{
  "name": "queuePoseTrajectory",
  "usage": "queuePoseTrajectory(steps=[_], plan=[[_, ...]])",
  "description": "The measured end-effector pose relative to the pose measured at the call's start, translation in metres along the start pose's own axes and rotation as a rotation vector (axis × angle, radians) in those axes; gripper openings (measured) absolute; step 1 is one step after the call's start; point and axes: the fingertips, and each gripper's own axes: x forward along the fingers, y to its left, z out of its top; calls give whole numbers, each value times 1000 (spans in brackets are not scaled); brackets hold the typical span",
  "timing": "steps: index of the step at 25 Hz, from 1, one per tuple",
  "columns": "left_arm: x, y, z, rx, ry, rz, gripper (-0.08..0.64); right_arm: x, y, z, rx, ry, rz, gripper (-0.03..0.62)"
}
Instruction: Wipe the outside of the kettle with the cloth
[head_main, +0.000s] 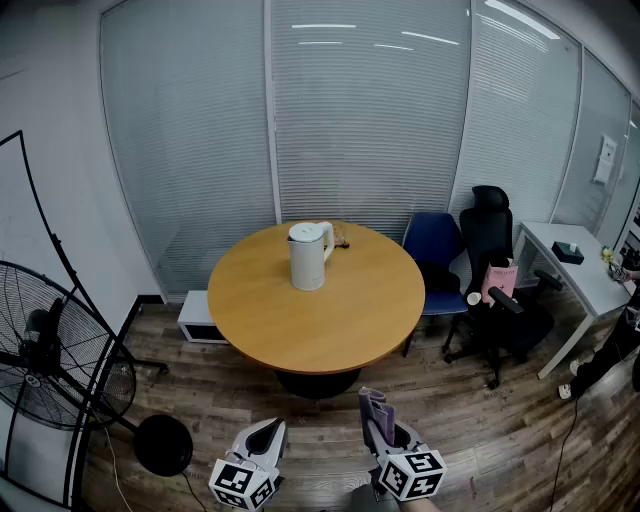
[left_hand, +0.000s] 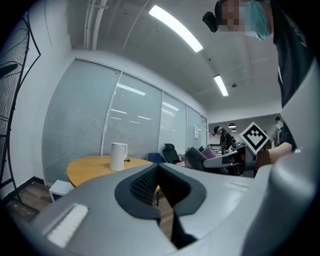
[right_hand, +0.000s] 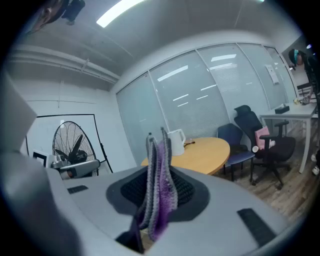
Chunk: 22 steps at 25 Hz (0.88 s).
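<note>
A white kettle (head_main: 308, 256) stands upright on the round wooden table (head_main: 340, 320), toward its far side. In the left gripper view the kettle (left_hand: 118, 156) is small and far off; in the right gripper view the kettle (right_hand: 175, 142) shows behind the cloth. My right gripper (head_main: 377, 420) is shut on a folded grey and purple cloth (right_hand: 159, 185), which sticks up between its jaws; in the head view the cloth (head_main: 373, 404) is at the bottom. My left gripper (head_main: 266, 437) is shut with nothing in it. Both grippers hang over the floor, well short of the table.
A large standing fan (head_main: 50, 350) is at the left. A blue chair (head_main: 436, 250) and a black office chair (head_main: 500, 290) stand right of the table, with a white desk (head_main: 585, 270) beyond. A small dark object (head_main: 343, 243) lies behind the kettle. A white box (head_main: 203, 318) sits on the floor.
</note>
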Motion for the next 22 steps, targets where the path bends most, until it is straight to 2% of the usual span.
queuePoseTrajectory(steps=[4,11,22], plan=[[9,0,-4,-21,38,-7,9,12,-6,4,-23,-1,18,101],[40,26,-10,-34,73,24,9,56,-30,13,15,23,62,103],[154,79,2,14,51,61,11,166,-95,46,65,45,89,103]])
